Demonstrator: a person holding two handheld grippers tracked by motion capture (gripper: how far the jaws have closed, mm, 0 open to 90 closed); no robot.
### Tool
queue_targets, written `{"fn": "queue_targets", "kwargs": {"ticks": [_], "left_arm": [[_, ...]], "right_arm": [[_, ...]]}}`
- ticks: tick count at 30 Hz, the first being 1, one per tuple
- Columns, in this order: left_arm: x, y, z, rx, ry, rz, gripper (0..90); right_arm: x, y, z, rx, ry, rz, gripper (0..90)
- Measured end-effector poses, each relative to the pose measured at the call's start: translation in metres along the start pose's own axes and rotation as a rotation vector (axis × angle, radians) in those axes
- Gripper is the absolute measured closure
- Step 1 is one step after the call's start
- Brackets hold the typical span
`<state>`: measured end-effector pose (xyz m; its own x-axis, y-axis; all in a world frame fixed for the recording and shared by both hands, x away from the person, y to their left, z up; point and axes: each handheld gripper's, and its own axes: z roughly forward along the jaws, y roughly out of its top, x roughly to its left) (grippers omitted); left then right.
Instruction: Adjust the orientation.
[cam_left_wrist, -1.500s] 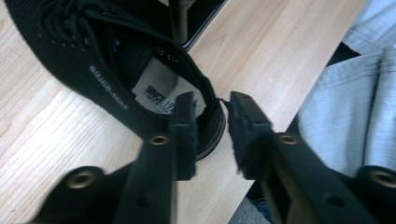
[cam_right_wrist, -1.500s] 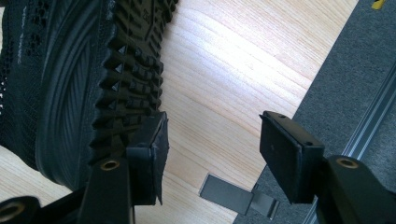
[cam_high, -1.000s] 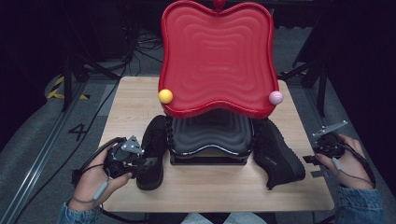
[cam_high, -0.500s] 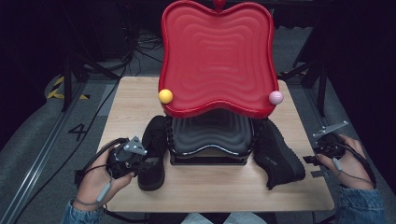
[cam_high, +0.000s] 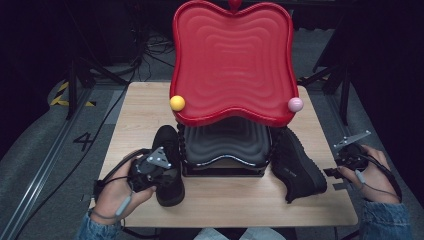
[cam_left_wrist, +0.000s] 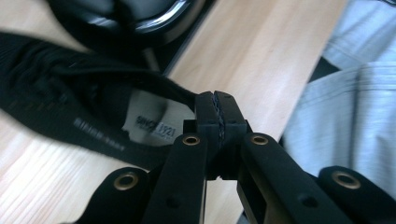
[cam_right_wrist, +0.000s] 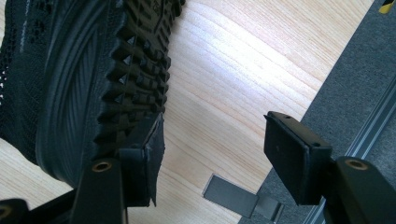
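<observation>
A black shoe (cam_high: 167, 165) lies on the wooden table (cam_high: 140, 115), left of a black ribbed stand (cam_high: 225, 145). My left gripper (cam_high: 161, 172) is over its heel end. In the left gripper view the jaws (cam_left_wrist: 217, 109) are pressed together on the rim of the shoe's (cam_left_wrist: 70, 107) collar. A second black shoe (cam_high: 297, 167) leans on its side right of the stand, studded sole (cam_right_wrist: 135, 70) turned outward. My right gripper (cam_high: 332, 172) hovers open at the table's right edge. Its jaws (cam_right_wrist: 217, 135) stand wide apart, one pad beside the sole's edge, nothing between them.
A large red wavy tray (cam_high: 232, 65) stands upright on the stand, with a yellow ball (cam_high: 177, 103) and a pink ball (cam_high: 295, 104) at its lower corners. A grey strip (cam_right_wrist: 231, 196) lies near the table's right edge. Grey floor and cables surround the table.
My left hand has shifted a little to the right, towards the stand, and the left shoe has moved with it. The right hand and right shoe have stayed put.
</observation>
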<state>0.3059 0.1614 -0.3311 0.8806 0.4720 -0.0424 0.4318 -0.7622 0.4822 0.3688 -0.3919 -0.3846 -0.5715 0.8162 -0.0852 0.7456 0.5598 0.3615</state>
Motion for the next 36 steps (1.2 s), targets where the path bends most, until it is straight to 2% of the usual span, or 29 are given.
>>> {"fn": "queue_targets", "kwargs": {"ticks": [1, 2, 5, 6, 7, 8, 9, 11, 13, 14, 18, 19, 22, 24, 27, 28, 33, 36], "left_arm": [[-0.001, 0.004, 0.003, 0.003, -0.016, 0.007, 90.0], [-0.002, 0.008, 0.005, 0.009, -0.009, 0.015, 90.0], [-0.002, 0.012, 0.005, 0.03, -0.008, -0.001, 90.0], [-0.001, 0.011, 0.005, 0.025, -0.008, -0.018, 89.7], [0.0, 0.01, 0.005, 0.009, -0.011, -0.045, 85.9], [0.001, 0.009, 0.005, 0.016, -0.002, -0.061, 74.8], [0.002, 0.008, 0.006, 0.023, 0.012, -0.074, 68.8], [0.003, 0.007, 0.01, 0.05, 0.014, -0.084, 57.0], [0.004, 0.007, 0.013, 0.066, 0.0, -0.077, 56.0], [0.004, 0.008, 0.021, 0.1, -0.021, -0.074, 55.4], [0.008, 0.009, 0.035, 0.163, -0.033, -0.065, 56.1], [0.009, 0.009, 0.038, 0.176, -0.044, -0.049, 55.3], [0.012, 0.007, 0.048, 0.185, -0.076, -0.05, 55.6], [0.013, 0.007, 0.054, 0.199, -0.101, -0.047, 60.1], [0.015, 0.006, 0.062, 0.204, -0.099, -0.069, 66.3], [0.017, 0.005, 0.064, 0.196, -0.114, -0.075, 68.6], [0.021, 0.002, 0.072, 0.219, -0.179, -0.092, 74.4], [0.02, 0.003, 0.075, 0.237, -0.187, -0.1, 75.5]], "right_arm": [[0.0, 0.0, 0.0, 0.0, 0.001, 0.001, 38.5], [0.0, -0.001, 0.0, 0.001, -0.001, -0.001, 38.5], [0.0, -0.002, 0.0, 0.0, -0.004, -0.001, 38.3], [0.0, -0.002, -0.001, 0.0, -0.004, -0.001, 38.3], [0.0, -0.003, -0.001, 0.002, -0.004, 0.0, 38.2], [0.0, -0.003, 0.0, 0.004, -0.004, -0.001, 38.1], [-0.001, -0.003, 0.0, 0.005, -0.004, -0.001, 38.0], [0.0, -0.002, 0.001, 0.008, -0.003, -0.009, 37.8], [0.002, -0.001, 0.002, 0.009, -0.002, -0.018, 37.4], [0.002, -0.001, 0.002, 0.011, 0.0, -0.021, 37.2], [0.004, 0.0, 0.003, 0.013, 0.002, -0.026, 37.0], [0.004, 0.0, 0.003, 0.014, 0.001, -0.028, 36.9], [0.004, 0.0, 0.005, 0.019, -0.001, -0.027, 36.7], [0.004, 0.0, 0.005, 0.022, -0.002, -0.027, 36.6], [0.004, 0.001, 0.006, 0.023, 0.0, -0.029, 36.5], [0.004, 0.001, 0.006, 0.024, 0.001, -0.03, 36.4], [0.004, 0.001, 0.006, 0.025, 0.0, -0.035, 36.4], [0.005, 0.001, 0.007, 0.03, 0.001, -0.036, 36.2]]}}
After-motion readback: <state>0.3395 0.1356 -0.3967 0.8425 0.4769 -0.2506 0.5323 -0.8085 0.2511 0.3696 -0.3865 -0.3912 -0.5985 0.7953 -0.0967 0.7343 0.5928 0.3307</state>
